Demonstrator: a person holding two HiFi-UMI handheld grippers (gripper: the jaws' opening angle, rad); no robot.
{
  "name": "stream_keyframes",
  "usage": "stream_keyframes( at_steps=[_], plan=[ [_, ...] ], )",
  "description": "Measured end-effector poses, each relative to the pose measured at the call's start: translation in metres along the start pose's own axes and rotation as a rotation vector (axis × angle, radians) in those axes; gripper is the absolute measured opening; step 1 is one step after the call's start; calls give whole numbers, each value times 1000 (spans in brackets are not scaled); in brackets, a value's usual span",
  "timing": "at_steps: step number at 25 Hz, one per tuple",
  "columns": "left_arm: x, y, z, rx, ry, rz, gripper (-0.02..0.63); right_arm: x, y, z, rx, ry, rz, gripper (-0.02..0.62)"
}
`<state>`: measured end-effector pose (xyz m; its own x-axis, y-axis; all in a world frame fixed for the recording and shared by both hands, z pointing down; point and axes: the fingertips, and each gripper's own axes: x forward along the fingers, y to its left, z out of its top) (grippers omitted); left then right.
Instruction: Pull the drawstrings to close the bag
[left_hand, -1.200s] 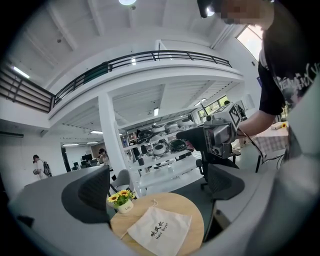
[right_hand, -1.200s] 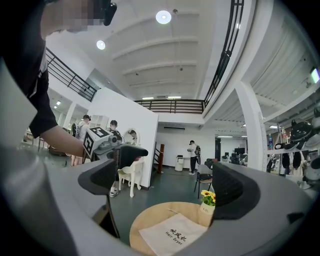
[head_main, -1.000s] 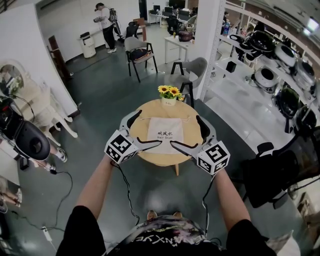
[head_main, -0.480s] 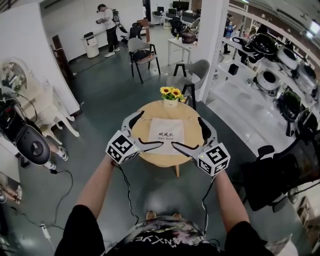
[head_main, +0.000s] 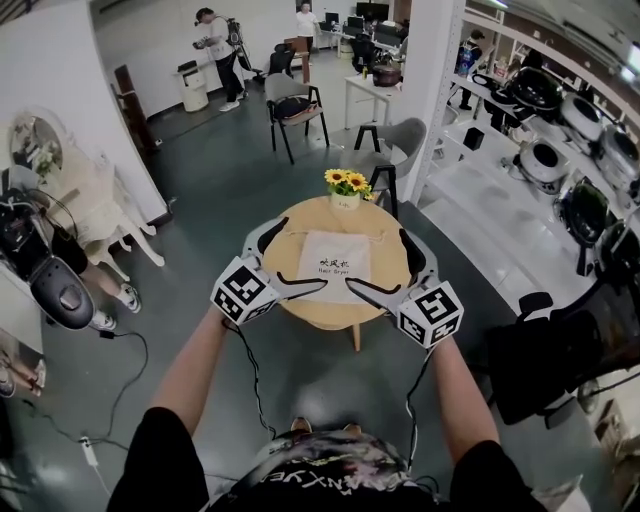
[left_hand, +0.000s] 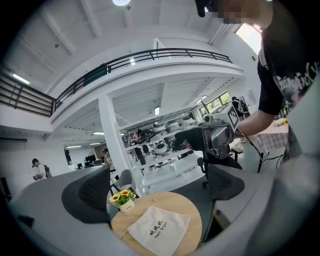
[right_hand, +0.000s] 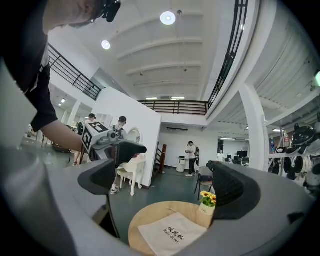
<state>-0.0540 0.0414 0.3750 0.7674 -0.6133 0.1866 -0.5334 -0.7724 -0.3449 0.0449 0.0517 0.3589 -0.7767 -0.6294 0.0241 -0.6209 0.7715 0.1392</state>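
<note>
Head view: the bag (head_main: 335, 262) lies flat on the round table (head_main: 310, 312), untouched. Left hand-held gripper (head_main: 302, 254) and right hand-held gripper (head_main: 375, 258) hover over it, jaws spread and empty, apparently lining up for its drawstrings (left_hand: 154, 201).

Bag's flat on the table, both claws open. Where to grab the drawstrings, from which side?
Grip the drawstring ends sticking out of the bag at both corners of its mouth edge, beside the flower pot. Bring the left claw in from the left and the right claw from the right, probably from above: the cords lie flat on the table.
</note>
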Motion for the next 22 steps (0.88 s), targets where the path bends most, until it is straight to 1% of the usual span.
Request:
stream_keyframes(
  at_steps=[6, 14, 22],
  plan=[
    [-1, -12, 4, 0, 9, 25, 588, -16, 3, -2, -3, -10, 12, 586],
    [5, -39, 14, 8, 11, 51, 588, -45, 5, -6, -16, -15, 33, 586],
    [13, -60, 23, 2, -3, 68, 588, -66, 3, -6, -25, -20, 46, 586]
  ],
)
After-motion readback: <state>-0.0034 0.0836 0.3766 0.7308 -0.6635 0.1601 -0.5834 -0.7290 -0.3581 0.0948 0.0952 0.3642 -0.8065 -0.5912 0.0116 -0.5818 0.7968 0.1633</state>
